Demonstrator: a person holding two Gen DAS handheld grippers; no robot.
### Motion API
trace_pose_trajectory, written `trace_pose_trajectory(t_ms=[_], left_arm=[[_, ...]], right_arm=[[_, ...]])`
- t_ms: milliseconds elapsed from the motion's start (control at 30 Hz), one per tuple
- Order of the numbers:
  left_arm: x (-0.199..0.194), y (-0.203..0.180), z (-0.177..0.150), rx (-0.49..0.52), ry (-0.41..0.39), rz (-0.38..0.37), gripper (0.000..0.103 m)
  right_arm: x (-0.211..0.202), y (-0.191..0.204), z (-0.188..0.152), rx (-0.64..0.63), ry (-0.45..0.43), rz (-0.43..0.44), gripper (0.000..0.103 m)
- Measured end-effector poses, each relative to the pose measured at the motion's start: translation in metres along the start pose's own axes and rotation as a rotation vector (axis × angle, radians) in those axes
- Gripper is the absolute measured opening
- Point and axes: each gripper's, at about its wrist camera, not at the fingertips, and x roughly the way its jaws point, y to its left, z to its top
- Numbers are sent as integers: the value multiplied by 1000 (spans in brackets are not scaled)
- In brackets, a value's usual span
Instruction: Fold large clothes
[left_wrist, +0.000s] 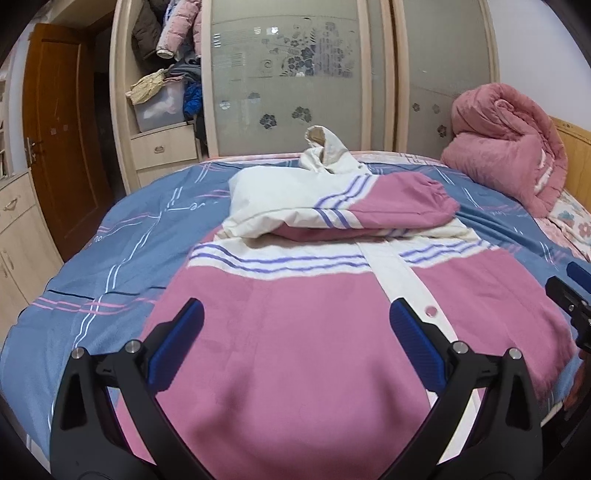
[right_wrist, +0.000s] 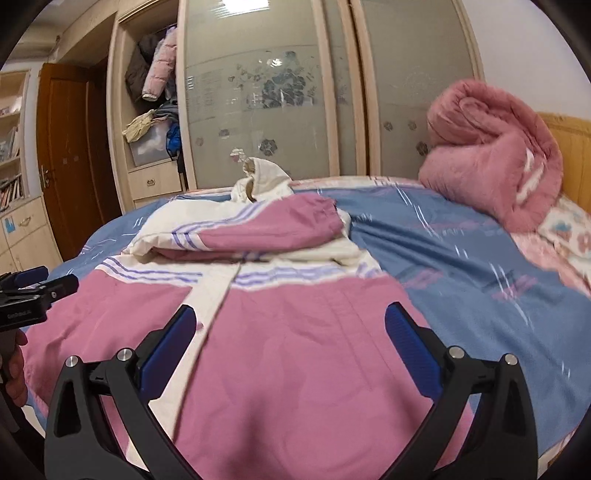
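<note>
A large pink and cream jacket (left_wrist: 288, 332) with purple stripes lies front up on the bed, its white placket running down the middle. Both sleeves (left_wrist: 369, 206) are folded across the chest, and the cream hood (left_wrist: 325, 151) stands up at the far end. My left gripper (left_wrist: 295, 325) hovers open over the jacket's lower left half. My right gripper (right_wrist: 291, 332) hovers open over the lower right half of the jacket (right_wrist: 295, 350). Neither holds cloth. The right gripper's tip shows at the right edge of the left wrist view, and the left gripper's tip at the left edge of the right wrist view.
The bed has a blue patterned sheet (left_wrist: 110, 258). A rolled pink quilt (left_wrist: 506, 155) lies at the far right by the wooden headboard (right_wrist: 576, 147). Behind the bed stands a wardrobe (left_wrist: 295, 74) with sliding doors and an open section stuffed with clothes. A brown door (left_wrist: 59, 129) is on the left.
</note>
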Motion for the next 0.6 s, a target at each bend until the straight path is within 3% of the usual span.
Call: trace_pose_trajectory(t_ms=[133, 300, 367, 500, 600], left_arm=[[14, 9, 9, -59, 16, -64, 101], [38, 18, 17, -103, 38, -66, 101], [45, 22, 22, -120, 46, -78, 101], [48, 34, 30, -157, 38, -119, 101], [49, 42, 34, -176, 30, -129, 101]], right_arm=[[22, 33, 41, -125, -7, -17, 101], [76, 71, 115, -195, -4, 2, 99], [107, 82, 144, -185, 21, 26, 90], [172, 99, 187, -192, 70, 34, 88], [237, 111, 212, -234, 116, -36, 88]])
